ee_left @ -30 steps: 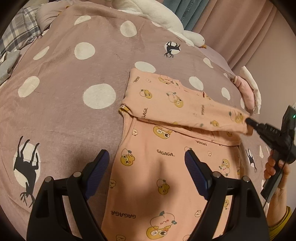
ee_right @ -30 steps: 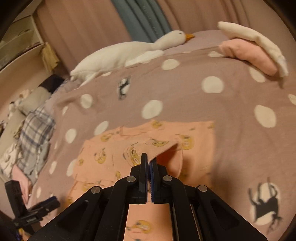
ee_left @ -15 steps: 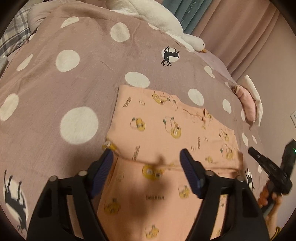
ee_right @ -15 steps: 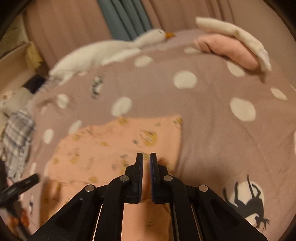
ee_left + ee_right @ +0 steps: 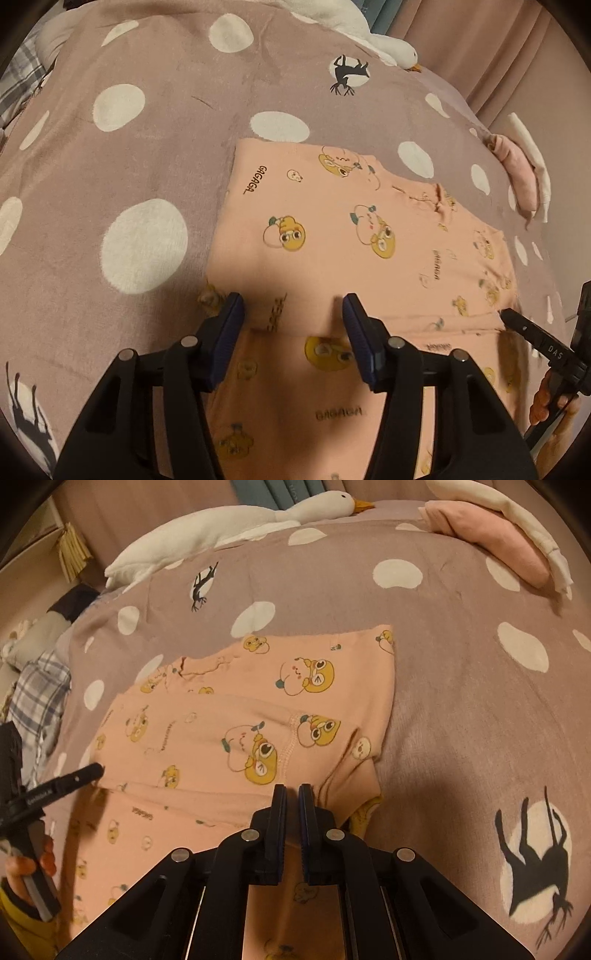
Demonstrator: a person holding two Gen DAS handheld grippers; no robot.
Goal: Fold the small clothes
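Observation:
A small peach garment with yellow cartoon prints (image 5: 332,229) lies flat on the spotted mauve blanket (image 5: 147,129). Its sleeves are folded across the chest. It also shows in the right wrist view (image 5: 229,738). My left gripper (image 5: 293,314) is open and empty, its fingers straddling the edge of the folded sleeve on the garment's left side. My right gripper (image 5: 292,797) has its jaws nearly together with a thin gap, holding nothing, just above the folded sleeve's cuff at the garment's right side. Its tip also shows in the left wrist view (image 5: 506,315).
A white plush goose (image 5: 229,524) lies at the far edge of the bed. Folded pink and white clothes (image 5: 491,535) are stacked at the far right. A plaid cloth (image 5: 37,698) lies at the left. Curtains hang behind.
The right gripper carried the sleeve across the garment, laid it down and let go. The left gripper moved forward and down to the folded sleeve's left edge.

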